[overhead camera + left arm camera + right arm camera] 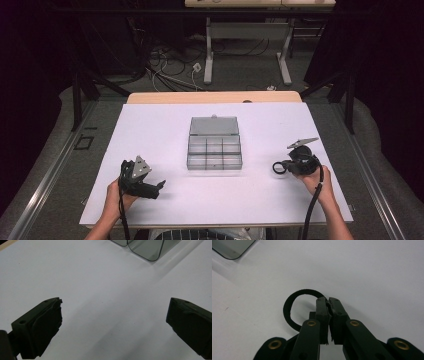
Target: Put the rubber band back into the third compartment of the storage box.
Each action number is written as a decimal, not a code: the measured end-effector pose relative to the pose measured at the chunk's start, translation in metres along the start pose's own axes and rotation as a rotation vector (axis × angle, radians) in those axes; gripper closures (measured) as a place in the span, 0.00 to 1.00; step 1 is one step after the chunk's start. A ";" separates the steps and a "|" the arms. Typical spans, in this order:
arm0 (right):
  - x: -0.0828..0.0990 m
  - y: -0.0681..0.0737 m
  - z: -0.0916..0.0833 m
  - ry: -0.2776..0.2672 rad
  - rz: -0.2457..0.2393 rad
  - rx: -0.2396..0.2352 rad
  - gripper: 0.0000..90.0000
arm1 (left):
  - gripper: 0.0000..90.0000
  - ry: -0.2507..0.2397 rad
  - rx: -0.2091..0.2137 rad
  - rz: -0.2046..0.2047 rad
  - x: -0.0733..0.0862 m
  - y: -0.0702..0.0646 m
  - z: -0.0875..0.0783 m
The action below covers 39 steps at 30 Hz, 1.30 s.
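Right claw [329, 301] clamped tight on a black ring [294, 302], pinching the band where it meets the jaw tips; rest of the loop curving out to the left of the jaws, low over the white desk [160, 130]. In the high view, same ring [279, 167] sticking out from the right claw [286, 167] toward the clear compartment box [214, 150], well apart from it. Left claw [113, 315] spread wide, nothing between the jaws, just bare desk beneath; box corner [147, 250] far ahead of it.
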State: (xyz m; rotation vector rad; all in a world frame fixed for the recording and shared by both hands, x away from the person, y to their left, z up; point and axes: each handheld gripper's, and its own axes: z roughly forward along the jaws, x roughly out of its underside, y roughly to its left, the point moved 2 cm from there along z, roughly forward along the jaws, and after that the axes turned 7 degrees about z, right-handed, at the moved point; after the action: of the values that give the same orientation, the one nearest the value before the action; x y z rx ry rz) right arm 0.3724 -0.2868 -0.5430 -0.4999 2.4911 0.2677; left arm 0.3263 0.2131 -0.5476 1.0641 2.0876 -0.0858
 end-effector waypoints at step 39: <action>-0.013 0.021 0.000 -0.150 -0.018 -0.005 0.96 | 0.00 -0.007 -0.003 -0.007 0.000 -0.001 0.003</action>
State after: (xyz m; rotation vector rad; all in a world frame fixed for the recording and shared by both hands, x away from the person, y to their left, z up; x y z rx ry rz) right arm 0.3743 -0.2642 -0.5337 -0.4858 2.3402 0.2937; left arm 0.3270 0.2115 -0.5500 1.0536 2.0846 -0.0901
